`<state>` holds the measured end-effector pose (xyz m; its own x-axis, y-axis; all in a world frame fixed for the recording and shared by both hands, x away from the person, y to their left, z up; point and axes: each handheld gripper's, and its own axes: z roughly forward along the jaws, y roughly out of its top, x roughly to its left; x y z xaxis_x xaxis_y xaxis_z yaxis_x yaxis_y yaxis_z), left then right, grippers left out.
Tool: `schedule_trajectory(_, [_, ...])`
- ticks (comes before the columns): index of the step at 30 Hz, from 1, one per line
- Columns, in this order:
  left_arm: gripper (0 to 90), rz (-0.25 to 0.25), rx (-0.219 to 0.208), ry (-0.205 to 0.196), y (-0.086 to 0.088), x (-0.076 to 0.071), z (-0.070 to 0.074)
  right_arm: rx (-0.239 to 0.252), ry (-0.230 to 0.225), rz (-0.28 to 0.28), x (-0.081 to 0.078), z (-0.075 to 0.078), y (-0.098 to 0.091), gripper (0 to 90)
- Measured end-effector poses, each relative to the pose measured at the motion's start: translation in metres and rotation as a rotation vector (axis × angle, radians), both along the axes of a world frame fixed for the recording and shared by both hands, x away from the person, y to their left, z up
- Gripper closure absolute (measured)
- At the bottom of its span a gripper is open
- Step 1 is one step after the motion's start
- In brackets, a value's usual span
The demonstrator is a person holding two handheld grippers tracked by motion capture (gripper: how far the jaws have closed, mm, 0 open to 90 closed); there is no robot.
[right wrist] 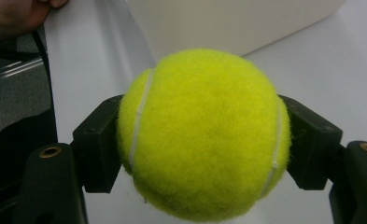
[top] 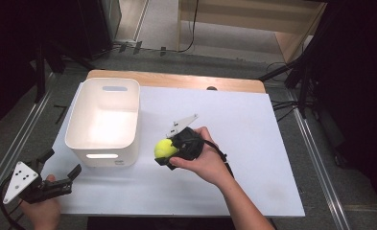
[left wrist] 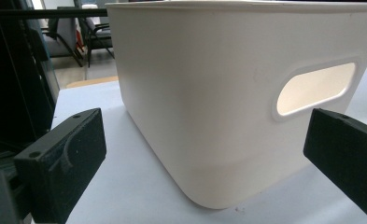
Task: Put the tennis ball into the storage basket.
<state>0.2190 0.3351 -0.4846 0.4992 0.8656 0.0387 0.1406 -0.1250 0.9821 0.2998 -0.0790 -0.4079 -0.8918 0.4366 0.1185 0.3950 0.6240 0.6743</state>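
One tennis ball (right wrist: 203, 135), one bin (top: 104, 120)

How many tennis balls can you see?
1. The tennis ball is squeezed between the jaws of the right gripper, just right of the white bin. The bin's inside looks empty, though the near wall hides a bit of its floor.
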Motion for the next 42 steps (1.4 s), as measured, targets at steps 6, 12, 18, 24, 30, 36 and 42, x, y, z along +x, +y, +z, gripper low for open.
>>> schedule_trajectory(6, [0.0, 0.001, 0.002, 0.0, 0.0, 0.0, 0.0, 0.006, -0.002, -0.003, 0.005, 0.005, 0.002, 24.1])
schedule_trajectory(12, [0.0, 0.001, 0.003, 0.0, 0.0, 0.0, 0.0, 0.005, -0.011, 0.006, 0.01, 0.01, 0.006, 24.1])
schedule_trajectory(18, [0.0, -0.001, 0.001, 0.0, 0.0, 0.0, 0.0, 0.006, -0.01, 0.006, 0.014, 0.014, 0.009, 24.1])
schedule_trajectory(24, [0.0, -0.001, 0.003, -0.001, 0.0, 0.0, 0.0, 0.006, -0.01, -0.006, 0.02, 0.017, 0.009, 24.1])
schedule_trajectory(30, [0.0, 0.001, 0.003, 0.0, -0.001, 0.0, 0.0, 0.01, -0.011, -0.009, 0.025, 0.02, 0.011, 24.2])
schedule_trajectory(36, [0.0, 0.002, 0.006, 0.001, -0.001, 0.0, 0.0, 0.015, -0.013, 0.002, 0.029, 0.024, 0.017, 24.2])
schedule_trajectory(42, [0.0, 0.0, 0.001, -0.002, 0.0, 0.001, 0.0, 0.014, -0.02, 0.008, 0.034, 0.03, 0.022, 24.3])
